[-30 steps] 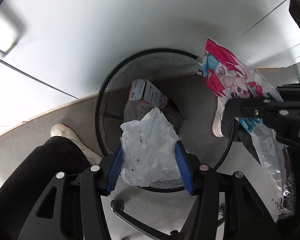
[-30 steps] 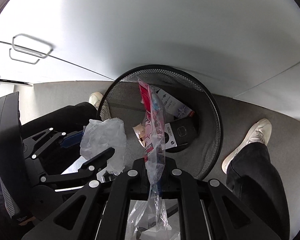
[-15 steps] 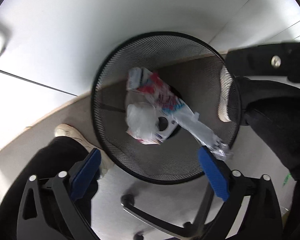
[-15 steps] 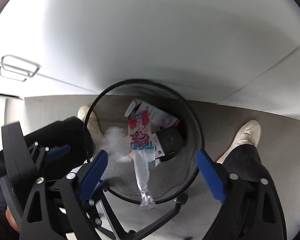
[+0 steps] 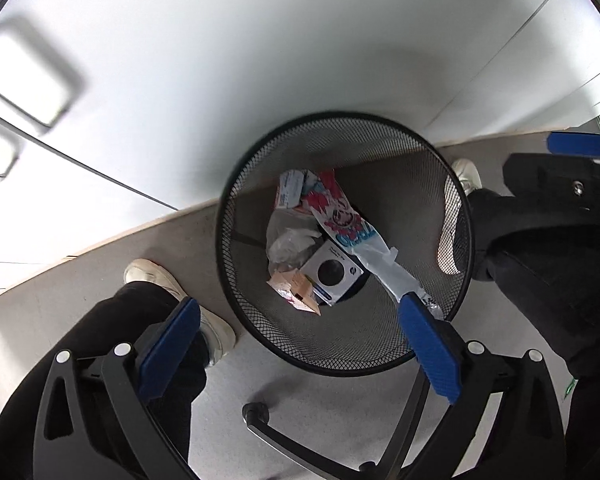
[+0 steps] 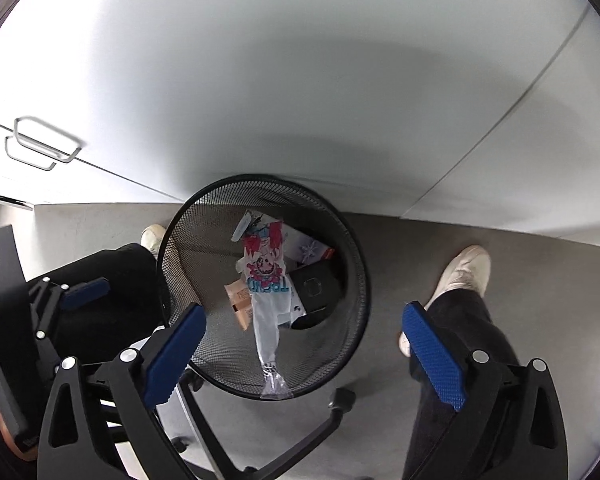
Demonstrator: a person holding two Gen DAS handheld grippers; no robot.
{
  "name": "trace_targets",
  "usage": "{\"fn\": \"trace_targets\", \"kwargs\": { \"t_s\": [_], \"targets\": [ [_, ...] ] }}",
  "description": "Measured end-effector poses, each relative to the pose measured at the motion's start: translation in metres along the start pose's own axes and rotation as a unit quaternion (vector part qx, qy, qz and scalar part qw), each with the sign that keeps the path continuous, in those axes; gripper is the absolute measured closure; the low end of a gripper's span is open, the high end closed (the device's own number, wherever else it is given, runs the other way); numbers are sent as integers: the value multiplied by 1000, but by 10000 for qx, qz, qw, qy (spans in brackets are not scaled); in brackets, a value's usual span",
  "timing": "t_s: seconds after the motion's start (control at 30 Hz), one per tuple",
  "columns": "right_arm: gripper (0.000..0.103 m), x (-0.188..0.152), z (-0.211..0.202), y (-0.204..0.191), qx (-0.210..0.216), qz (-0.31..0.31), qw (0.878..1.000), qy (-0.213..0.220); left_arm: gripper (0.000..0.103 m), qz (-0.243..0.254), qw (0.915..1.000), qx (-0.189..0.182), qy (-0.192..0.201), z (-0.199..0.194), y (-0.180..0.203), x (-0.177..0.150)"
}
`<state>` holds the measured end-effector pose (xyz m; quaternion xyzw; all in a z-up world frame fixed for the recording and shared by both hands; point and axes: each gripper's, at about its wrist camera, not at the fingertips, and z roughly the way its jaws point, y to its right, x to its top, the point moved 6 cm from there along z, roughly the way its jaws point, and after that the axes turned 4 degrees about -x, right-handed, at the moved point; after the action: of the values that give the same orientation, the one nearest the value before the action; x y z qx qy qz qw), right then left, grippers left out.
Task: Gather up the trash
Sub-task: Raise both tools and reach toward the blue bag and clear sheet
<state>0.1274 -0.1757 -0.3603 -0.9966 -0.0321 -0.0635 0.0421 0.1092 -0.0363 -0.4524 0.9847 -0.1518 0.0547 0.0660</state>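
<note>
A black mesh waste bin stands on the grey floor below both grippers. Inside lie a crumpled clear plastic bag, a red, white and blue snack wrapper whose clear tail leans up the wall to the rim, a white box with a black disc, a carton and a tan packet. My left gripper hangs open above the bin, nothing between its blue pads. My right gripper is over the bin and the wrapper, jaws opening, nothing between them.
A person's black trouser legs and pale shoes stand on either side of the bin. An office chair base with a caster lies in front of it. White cabinet fronts with wire handles rise behind.
Both grippers opened. The clear bag fell from the left one and the snack wrapper from the right one into the bin. Both grippers have risen a little.
</note>
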Motion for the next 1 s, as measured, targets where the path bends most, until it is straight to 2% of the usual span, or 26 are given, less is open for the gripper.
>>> {"fn": "trace_targets", "kwargs": {
  "t_s": [0.17,0.27,0.37,0.53,0.7,0.83,1.0],
  "targets": [
    [3,-9,-42,-1,-417,-79,9978,518,4,-50,9996,97,249,-29,-4,-5],
    [4,-17,-78,-1,-671,-118,9926,1005,4,-111,9982,134,577,-58,-8,-7],
    [3,-27,-114,-1,-730,-23,9878,1373,4,-73,9953,176,955,-93,-8,-9],
    [4,-39,-182,-4,-797,45,9748,2082,4,-101,9851,188,1708,-167,-6,-15],
    [4,-47,-248,-17,-773,-68,9609,2659,4,-203,9693,228,2441,-248,0,-19],
    [3,-51,-302,-28,-500,-157,9506,3060,4,-246,9570,222,2881,-307,5,-15],
    [3,-46,-349,-38,-519,-287,9389,3389,4,-326,9481,74,3162,-356,6,-4]
  ]
}}
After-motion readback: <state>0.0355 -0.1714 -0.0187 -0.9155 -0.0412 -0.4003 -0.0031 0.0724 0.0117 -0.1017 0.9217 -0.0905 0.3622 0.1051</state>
